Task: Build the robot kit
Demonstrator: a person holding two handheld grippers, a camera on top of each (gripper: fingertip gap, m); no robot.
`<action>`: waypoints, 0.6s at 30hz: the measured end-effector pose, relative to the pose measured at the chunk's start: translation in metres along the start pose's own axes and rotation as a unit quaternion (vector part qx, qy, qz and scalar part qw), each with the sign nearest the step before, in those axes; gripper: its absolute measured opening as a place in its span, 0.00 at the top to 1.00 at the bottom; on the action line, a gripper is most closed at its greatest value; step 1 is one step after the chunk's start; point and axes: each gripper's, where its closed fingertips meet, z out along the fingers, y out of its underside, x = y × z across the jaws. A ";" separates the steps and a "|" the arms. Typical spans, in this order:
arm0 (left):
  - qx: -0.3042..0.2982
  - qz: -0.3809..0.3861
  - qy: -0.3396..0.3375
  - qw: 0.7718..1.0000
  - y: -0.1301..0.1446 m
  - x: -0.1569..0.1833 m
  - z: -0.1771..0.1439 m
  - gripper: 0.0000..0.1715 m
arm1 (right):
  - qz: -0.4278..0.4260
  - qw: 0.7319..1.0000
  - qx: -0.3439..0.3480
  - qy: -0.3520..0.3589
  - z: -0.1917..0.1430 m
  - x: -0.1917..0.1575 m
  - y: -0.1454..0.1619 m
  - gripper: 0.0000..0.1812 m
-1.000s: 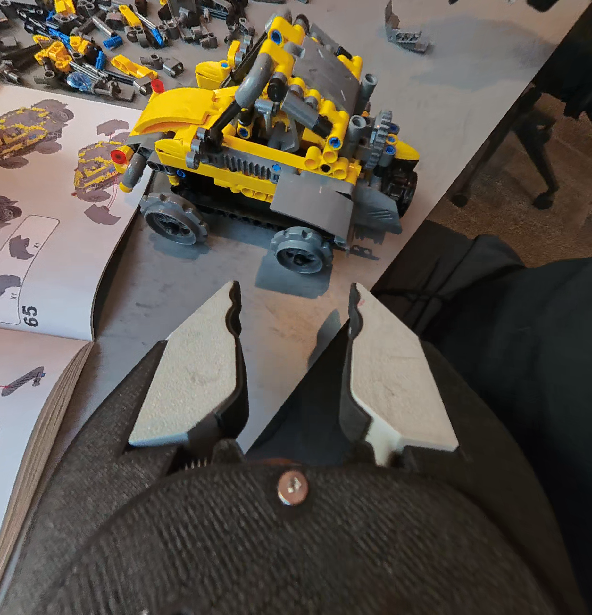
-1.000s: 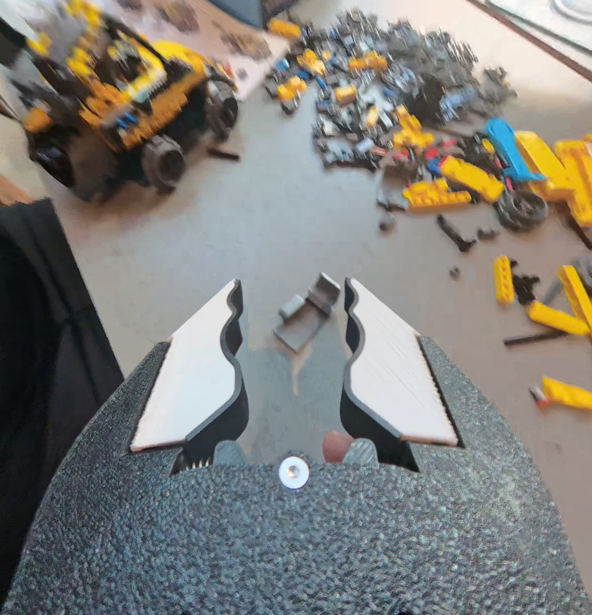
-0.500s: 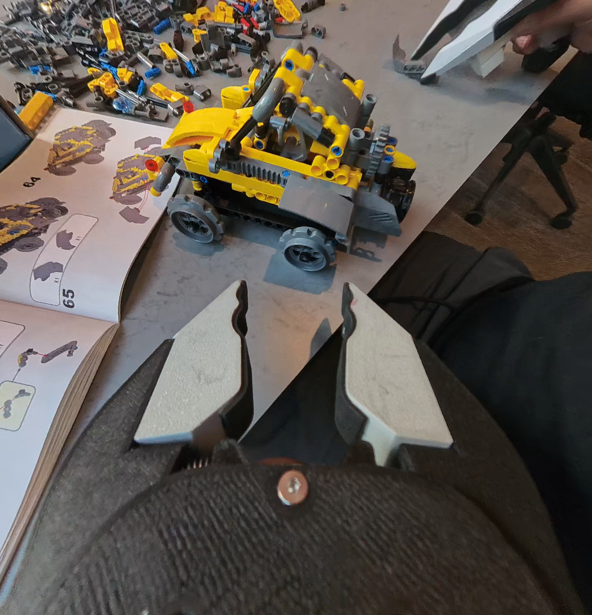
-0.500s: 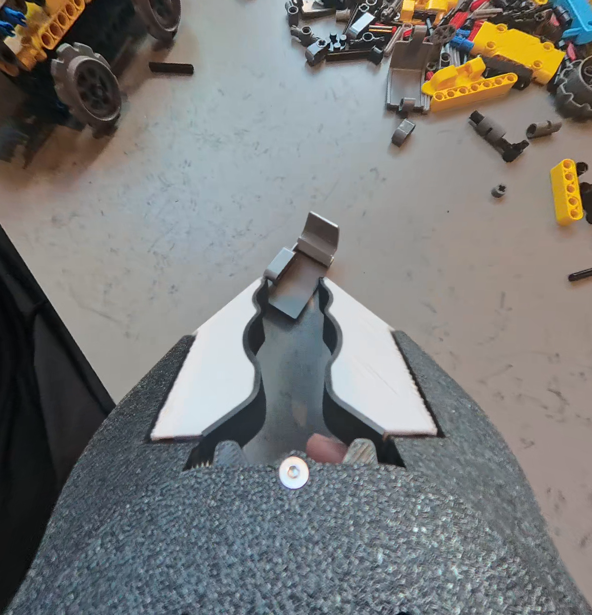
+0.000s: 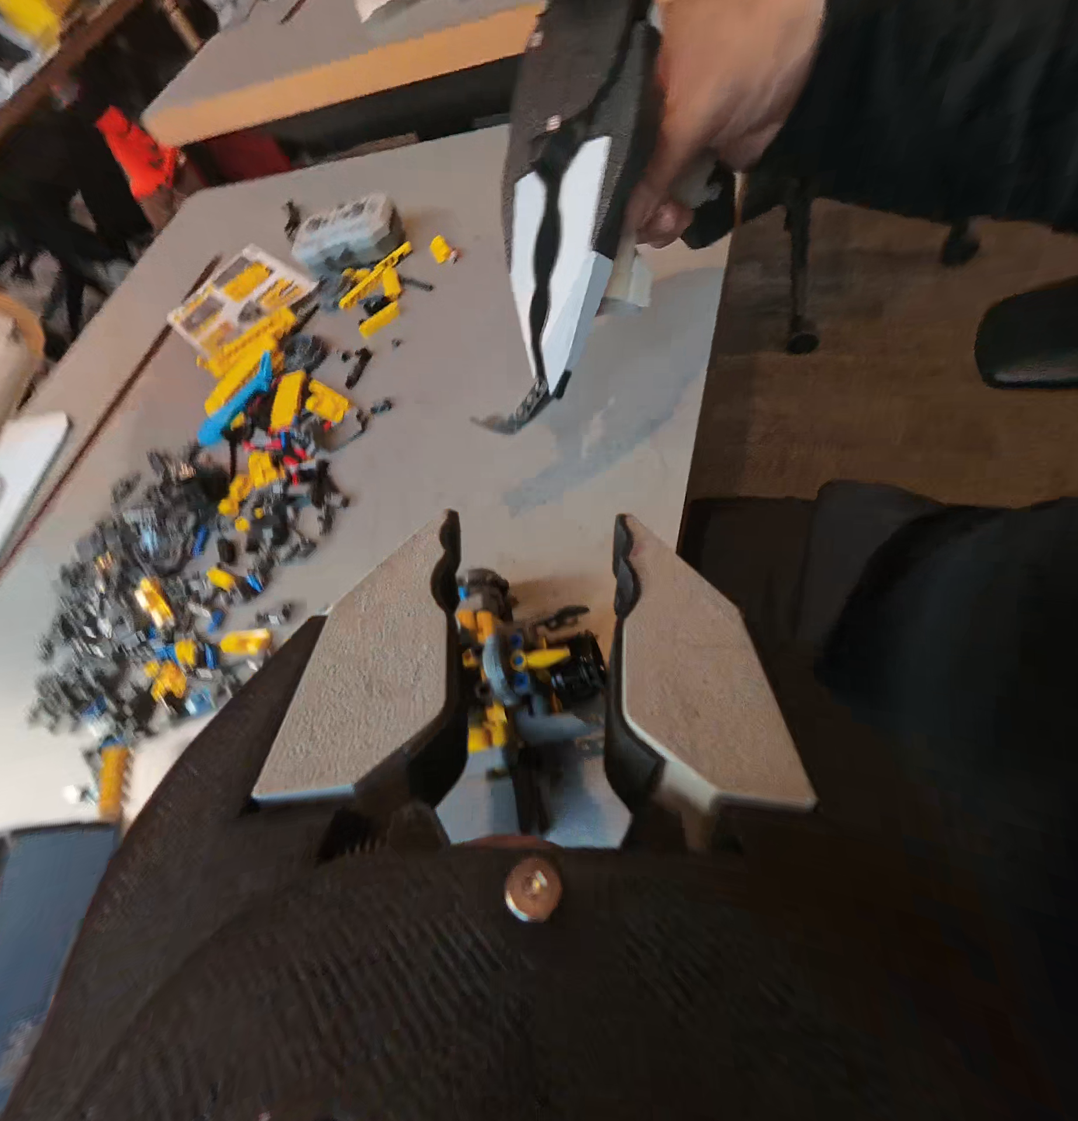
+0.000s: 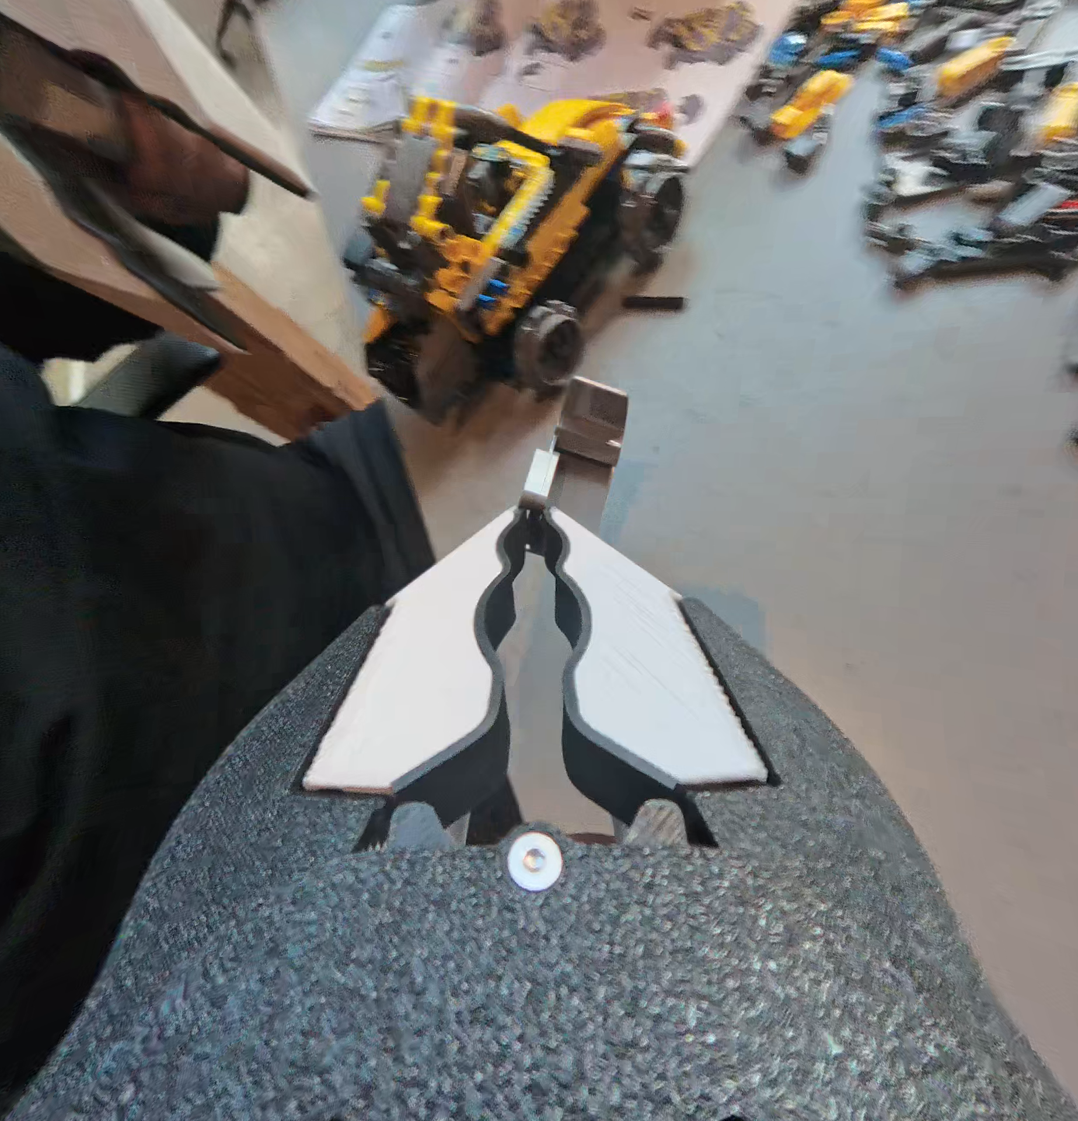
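wrist views high, seemingly near — sharing model car (image 5: 527, 661)

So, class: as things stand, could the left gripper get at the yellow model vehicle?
Probably yes: the left gripper is open above the yellow model vehicle, with nothing visible between its fingers and the model.

Plastic bricks, matt tabletop, rough-textured gripper shells

The table (image 6: 827, 546) looks matt grey and faintly scuffed; the model (image 6: 500, 242) and loose bricks (image 5: 233, 485) are smooth, slightly glossy plastic. The right gripper (image 6: 533, 515) has a coarse black pebbled shell, smooth white finger faces and a shiny metal screw (image 6: 534, 860). The grey part (image 6: 588, 437) looks satin plastic.
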 end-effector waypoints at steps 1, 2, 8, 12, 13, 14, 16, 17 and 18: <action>-0.007 0.040 0.006 0.999 -0.005 0.002 0.007 0.73 | -0.002 1.000 -0.011 -0.022 0.003 -0.012 -0.003 0.99; -0.016 0.073 0.010 0.997 -0.008 0.004 0.014 0.76 | -0.010 0.999 -0.023 -0.039 0.006 -0.022 -0.006 0.99; -0.085 0.159 0.040 0.983 0.000 0.018 0.038 0.93 | -0.045 0.988 -0.051 -0.142 0.011 -0.081 -0.028 0.99; -0.077 0.109 0.012 0.991 0.004 0.011 0.040 0.95 | -0.044 0.990 -0.036 -0.125 0.013 -0.072 -0.036 0.99; -0.058 0.058 0.017 0.996 0.002 0.009 0.038 0.95 | -0.057 0.992 -0.008 -0.112 0.012 -0.070 -0.043 0.97; -0.024 -0.007 0.032 0.999 -0.004 0.009 0.035 0.95 | -0.076 0.992 0.030 -0.091 0.009 -0.069 -0.053 0.91; 0.057 -0.145 0.085 0.984 -0.019 0.015 0.023 0.95 | -0.116 0.984 0.113 -0.071 -0.003 -0.075 -0.068 0.89; 0.088 -0.199 0.110 0.970 -0.024 0.018 0.018 0.95 | -0.128 0.978 0.148 -0.077 -0.007 -0.083 -0.072 0.94; 0.122 -0.239 0.127 0.955 -0.028 0.021 0.014 0.95 | -0.128 0.972 0.177 -0.081 -0.009 -0.089 -0.075 0.94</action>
